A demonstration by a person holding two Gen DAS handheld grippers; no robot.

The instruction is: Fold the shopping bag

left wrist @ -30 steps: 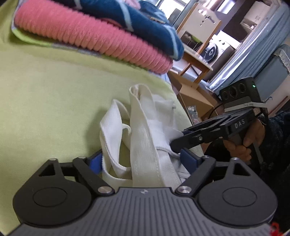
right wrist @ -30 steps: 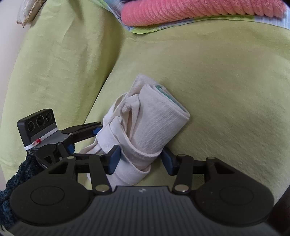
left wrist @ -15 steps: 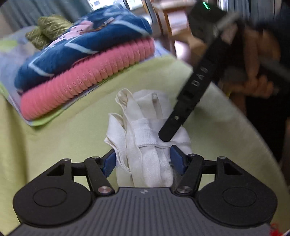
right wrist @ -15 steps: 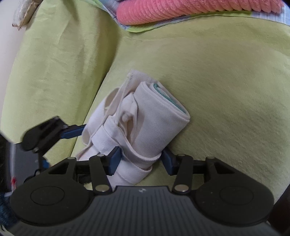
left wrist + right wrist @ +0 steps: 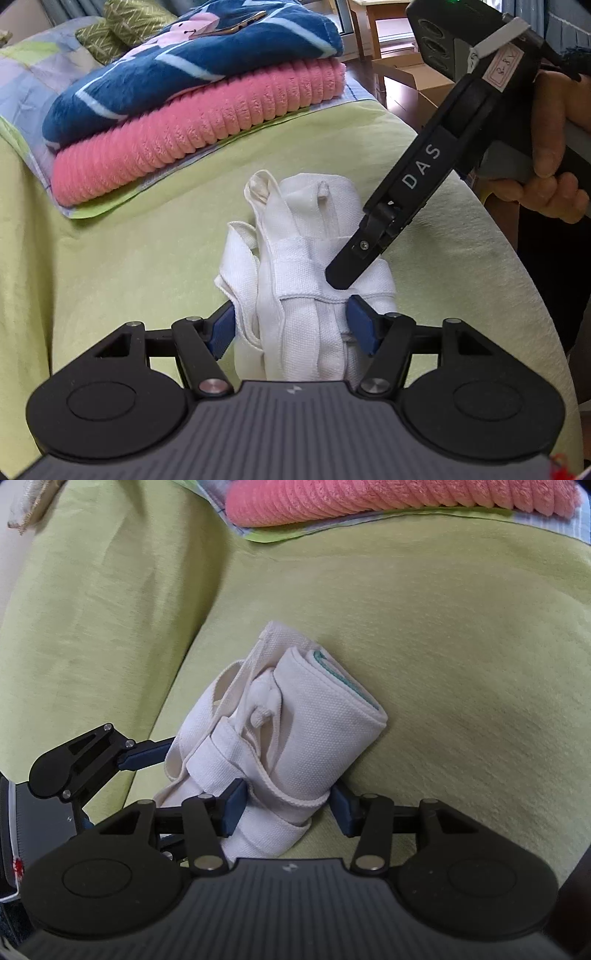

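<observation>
Swinging round since earlier, left tongs (image 5: 291, 326) astride rolled bag (image 5: 314, 266).

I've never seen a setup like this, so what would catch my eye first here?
Probably the rolled white cloth bag lying mid-bed on the lime-green cover, with the left tool and the right tool each straddling it. Behind it, a folded pink blanket sits under a navy one.
</observation>
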